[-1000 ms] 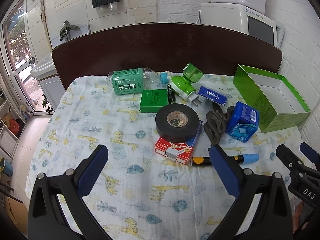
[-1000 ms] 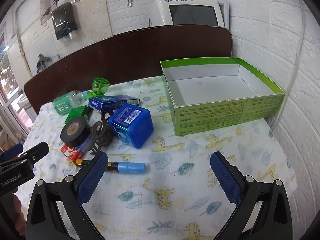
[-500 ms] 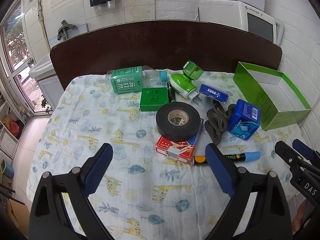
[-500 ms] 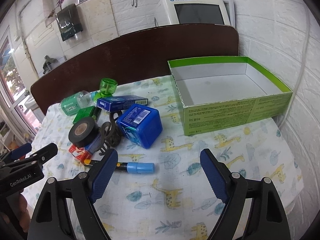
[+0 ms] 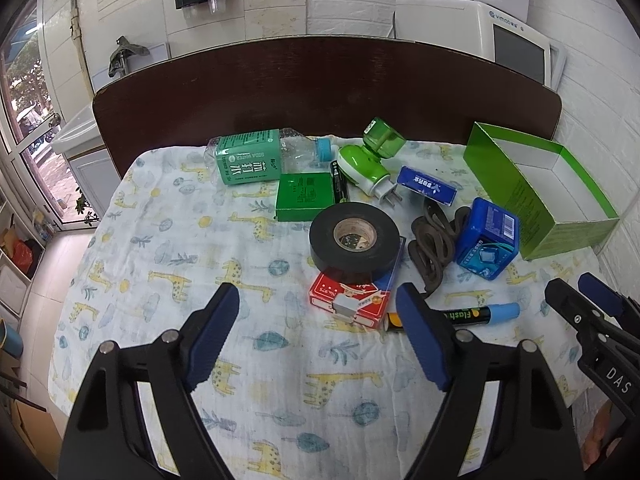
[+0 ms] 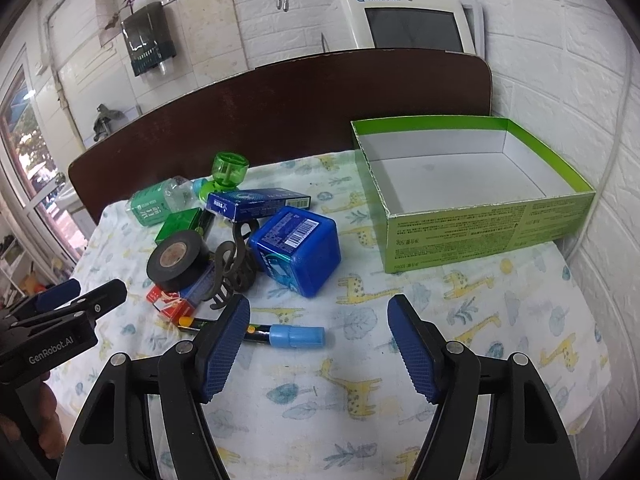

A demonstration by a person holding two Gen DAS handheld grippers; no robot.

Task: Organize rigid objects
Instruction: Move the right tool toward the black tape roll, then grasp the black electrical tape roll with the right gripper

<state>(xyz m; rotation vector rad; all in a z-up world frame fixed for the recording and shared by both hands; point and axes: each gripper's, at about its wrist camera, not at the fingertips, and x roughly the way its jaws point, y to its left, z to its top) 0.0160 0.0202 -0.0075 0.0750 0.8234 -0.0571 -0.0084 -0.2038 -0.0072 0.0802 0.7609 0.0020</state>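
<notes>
Centrally, glossy black tape roll (image 5: pixel 354 237)

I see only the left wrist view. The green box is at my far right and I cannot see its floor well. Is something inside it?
Observer: No. In the right wrist view the whole white floor of the green box shows, with nothing in it.
Operator: The black and blue marker is partly behind my finger. Is the right gripper near to it?
Observer: The right gripper is open, and the blue cap of the marker lies just in front of the gap between its fingers, ungripped.
Operator: And the blue square tin, is it touching the box?
Observer: No. The blue tin stands apart from the box, with bare cloth between them.
</notes>
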